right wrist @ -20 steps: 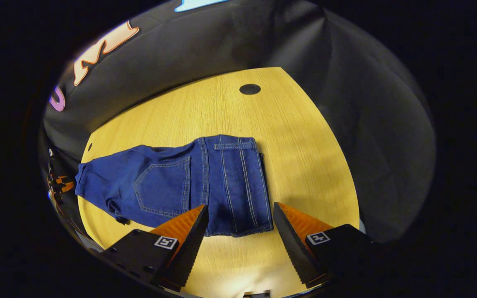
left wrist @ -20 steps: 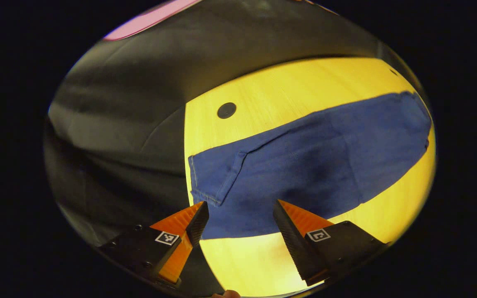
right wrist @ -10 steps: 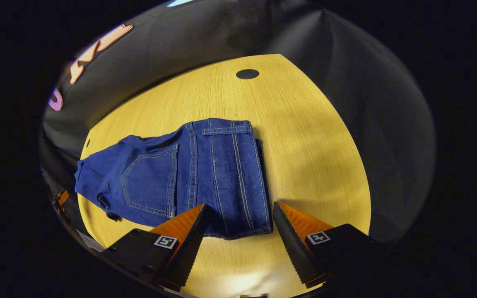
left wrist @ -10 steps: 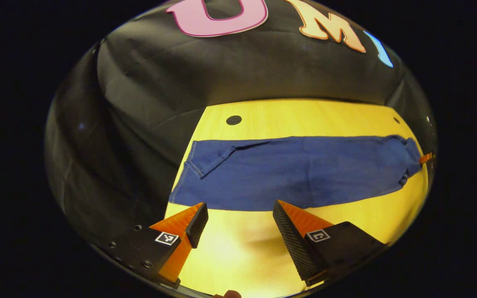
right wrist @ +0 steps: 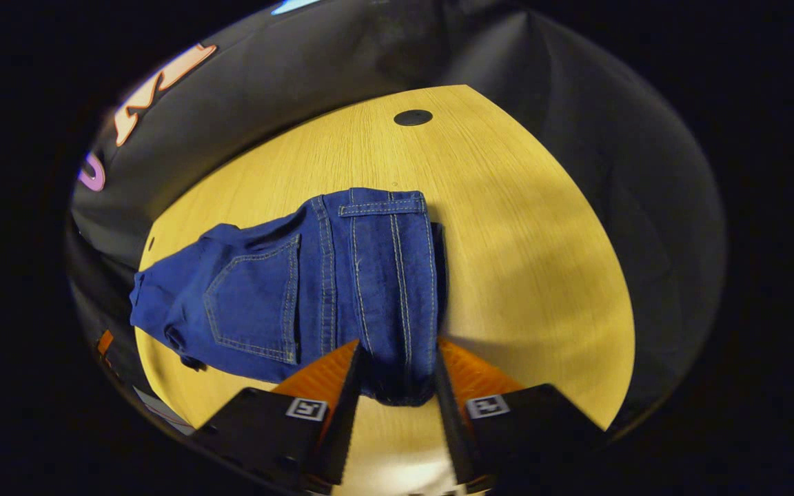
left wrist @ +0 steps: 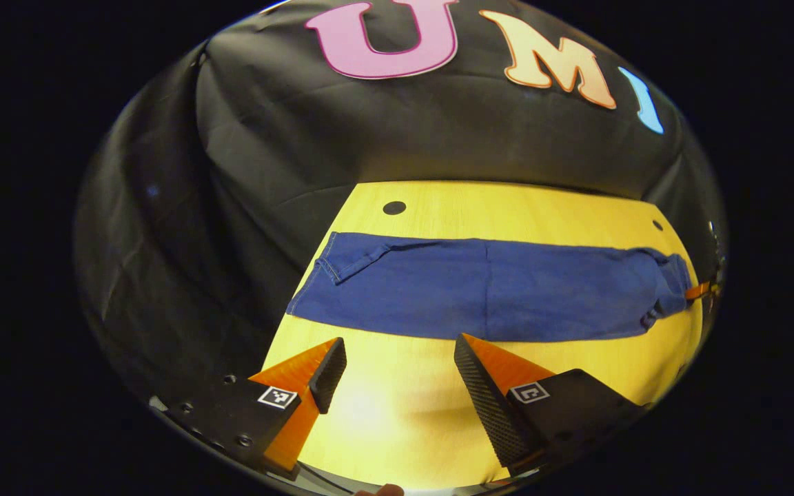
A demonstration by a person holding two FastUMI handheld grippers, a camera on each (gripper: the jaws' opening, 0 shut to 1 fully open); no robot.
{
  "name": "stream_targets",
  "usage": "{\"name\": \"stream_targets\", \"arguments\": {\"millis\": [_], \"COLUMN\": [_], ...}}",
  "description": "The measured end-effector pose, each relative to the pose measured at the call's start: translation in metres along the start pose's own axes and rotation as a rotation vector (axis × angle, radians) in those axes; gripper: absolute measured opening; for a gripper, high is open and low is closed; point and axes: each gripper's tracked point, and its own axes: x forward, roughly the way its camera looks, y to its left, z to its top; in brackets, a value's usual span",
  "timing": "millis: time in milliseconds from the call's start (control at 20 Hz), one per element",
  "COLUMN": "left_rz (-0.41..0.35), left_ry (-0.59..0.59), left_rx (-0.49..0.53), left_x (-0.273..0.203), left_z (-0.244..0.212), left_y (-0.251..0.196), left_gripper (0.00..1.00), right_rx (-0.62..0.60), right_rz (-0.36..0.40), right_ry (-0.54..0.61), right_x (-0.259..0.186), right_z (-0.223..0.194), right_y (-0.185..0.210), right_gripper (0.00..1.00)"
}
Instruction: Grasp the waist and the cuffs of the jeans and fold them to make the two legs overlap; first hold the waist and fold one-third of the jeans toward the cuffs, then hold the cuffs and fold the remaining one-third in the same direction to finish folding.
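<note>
The blue jeans (left wrist: 486,296) lie flat in a long strip across the yellow wooden table (left wrist: 507,203), legs overlapped. The cuffs (left wrist: 335,262) are at the left and the waist at the far right in the left gripper view. My left gripper (left wrist: 397,348) hangs open over bare table, short of the jeans' near edge. In the right gripper view the waist end (right wrist: 369,275) with its back pocket (right wrist: 252,303) lies straight ahead. My right gripper (right wrist: 398,348) is shut on the near corner of the waistband, and the denim bunches between its fingers.
Two dark round holes (left wrist: 394,207) (left wrist: 657,225) mark the table's far corners, one of them (right wrist: 413,117) beyond the waist. Black cloth walls close in behind and beside the table. Bare wood (right wrist: 542,262) lies to the right of the waist.
My right gripper has moved in and its fingers have closed onto the waistband corner. My left gripper has drawn back from the cuffs and levelled out, so the jeans sit farther off.
</note>
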Motion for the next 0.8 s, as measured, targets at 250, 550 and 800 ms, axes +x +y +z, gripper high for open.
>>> {"name": "stream_targets", "arguments": {"millis": [250,550,800], "left_rz": [-0.016,-0.056,-0.089], "left_ry": [0.004,-0.003,-0.003], "left_rx": [-0.076,-0.111,-0.107], "left_x": [0.002,0.006,0.003], "left_z": [0.000,0.000,0.001], "left_y": [-0.005,-0.008,-0.009], "left_gripper": [0.96,0.96,0.96], "right_rx": [-0.017,0.071,0.040], "right_rz": [-0.027,-0.071,-0.140], "right_ry": [-0.043,-0.128,-0.157], "right_x": [0.003,-0.005,-0.015], "right_z": [0.002,0.000,0.004], "right_y": [0.002,0.000,0.005], "right_gripper": [0.31,0.02,0.03]}}
